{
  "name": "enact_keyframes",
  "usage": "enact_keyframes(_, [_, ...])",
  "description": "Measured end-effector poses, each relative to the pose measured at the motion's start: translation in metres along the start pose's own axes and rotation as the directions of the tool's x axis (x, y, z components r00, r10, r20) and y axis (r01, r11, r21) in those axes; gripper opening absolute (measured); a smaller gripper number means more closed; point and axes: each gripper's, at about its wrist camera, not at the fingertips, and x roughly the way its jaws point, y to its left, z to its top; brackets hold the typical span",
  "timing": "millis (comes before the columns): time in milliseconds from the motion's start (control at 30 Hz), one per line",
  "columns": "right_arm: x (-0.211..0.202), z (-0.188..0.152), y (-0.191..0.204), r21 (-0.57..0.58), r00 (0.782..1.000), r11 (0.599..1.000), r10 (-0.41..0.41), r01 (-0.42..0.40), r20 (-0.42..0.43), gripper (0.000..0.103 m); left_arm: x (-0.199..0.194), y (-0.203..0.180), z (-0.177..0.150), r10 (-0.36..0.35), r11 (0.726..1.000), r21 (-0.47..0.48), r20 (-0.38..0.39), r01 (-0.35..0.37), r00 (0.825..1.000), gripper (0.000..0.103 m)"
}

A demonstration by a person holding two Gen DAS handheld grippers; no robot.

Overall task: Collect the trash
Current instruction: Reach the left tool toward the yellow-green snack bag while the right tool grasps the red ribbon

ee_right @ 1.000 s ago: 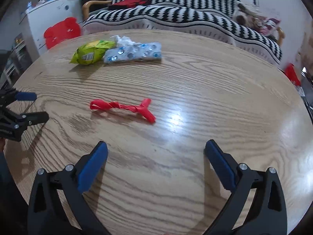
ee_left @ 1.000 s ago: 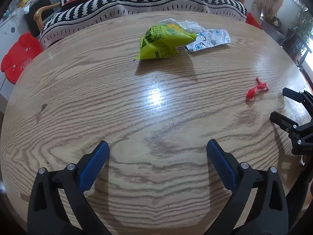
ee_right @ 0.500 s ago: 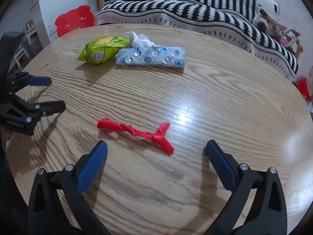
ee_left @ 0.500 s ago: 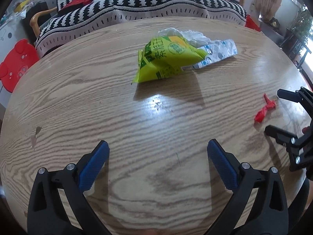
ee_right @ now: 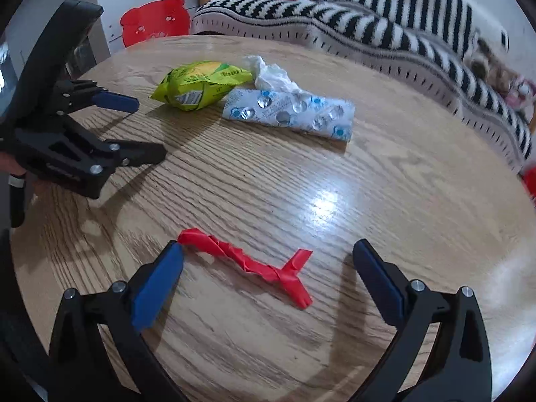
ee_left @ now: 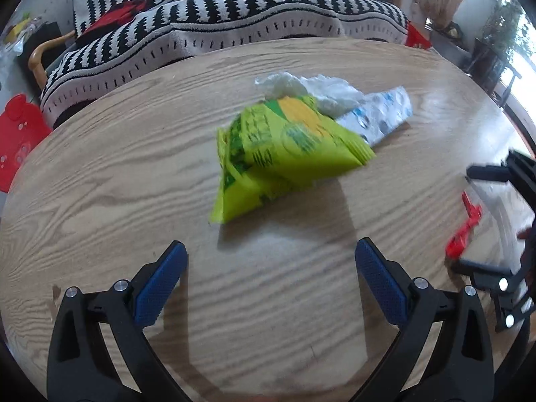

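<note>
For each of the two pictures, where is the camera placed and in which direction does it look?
Left wrist: on the left gripper, facing the green snack bag; own blue-padded fingers show.
Right wrist: on the right gripper, over the red twisted wrapper; own fingers show.
Shared: table, bag, blister pack, tissue, each other's gripper.

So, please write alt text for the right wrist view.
The open right gripper straddles a twisted red wrapper on a wooden table. Beyond lie a green bag, a blister pack and a tissue; the open left gripper points at them.
</note>
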Motion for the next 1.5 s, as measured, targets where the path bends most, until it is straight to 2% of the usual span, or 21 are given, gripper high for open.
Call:
enact_keyframes(267, [0.003, 0.007, 0.0, -0.02, 0.999, 1.0, 0.016, -0.017, -0.033, 0.098, 0.004, 0.004, 0.007, 0.025, 0.999, -0.035, 0.05, -0.023, 0.998, 0.098])
enact_keyframes(400, [0.005, 0.01, 0.002, -0.022, 0.998, 1.0, 0.013, -0.015, -0.059, 0.097, 0.006, 0.001, 0.012, 0.03, 0.999, -0.037, 0.054, -0.028, 0.998, 0.098])
enact_keyframes(800, [0.005, 0.011, -0.001, -0.019, 0.998, 1.0, 0.014, -0.015, -0.06, 0.097, 0.011, 0.0, 0.02, 0.029, 0.999, -0.037, 0.063, -0.027, 0.998, 0.098])
enact_keyframes(867, [0.004, 0.012, 0.0, -0.025, 0.998, 1.0, 0.017, -0.018, -0.059, 0.094, 0.01, 0.0, 0.021, 0.018, 0.999, -0.028, 0.07, -0.016, 0.997, 0.092])
enact_keyframes(900, [0.002, 0.01, 0.002, -0.03, 0.998, 0.999, 0.022, -0.024, -0.057, 0.089, 0.007, 0.0, 0.023, 0.009, 1.0, -0.012, 0.086, -0.008, 0.996, 0.074])
enact_keyframes(933, [-0.001, 0.01, 0.005, -0.041, 0.998, 0.999, 0.027, -0.029, -0.05, 0.079, 0.006, -0.001, 0.025, -0.001, 1.0, 0.003, 0.09, 0.001, 0.996, 0.052])
enact_keyframes(967, [-0.006, 0.01, 0.007, -0.044, 0.999, 0.998, 0.032, -0.033, -0.036, 0.067, 0.006, -0.002, 0.028, -0.004, 1.0, 0.015, 0.08, 0.002, 0.997, 0.049])
enact_keyframes(1000, [-0.008, 0.011, 0.008, -0.042, 0.999, 0.999, 0.028, -0.029, -0.03, 0.026, 0.006, -0.002, 0.029, -0.015, 1.0, 0.013, 0.073, 0.015, 0.997, 0.045])
enact_keyframes(1033, [-0.009, 0.01, 0.008, -0.041, 0.999, 0.999, 0.013, -0.014, -0.03, 0.012, 0.006, -0.001, 0.031, -0.045, 0.999, 0.001, 0.068, 0.045, 0.997, 0.043])
enact_keyframes(1133, [-0.011, 0.005, 0.006, -0.019, 1.0, 1.0, -0.004, 0.004, -0.012, 0.005, 0.003, -0.005, 0.031, -0.064, 0.998, -0.008, 0.07, 0.065, 0.995, 0.039])
enact_keyframes(1267, [-0.018, -0.003, -0.002, 0.022, 0.999, 0.998, -0.053, 0.054, -0.012, 0.005, -0.005, -0.015, 0.024, -0.084, 0.996, 0.016, 0.07, 0.084, 0.994, 0.038])
enact_keyframes(1500, [-0.041, -0.015, -0.011, 0.091, 0.998, 0.993, -0.07, 0.069, 0.002, 0.005, -0.03, -0.024, 0.016, -0.092, 0.996, 0.024, 0.085, 0.09, 0.992, 0.036])
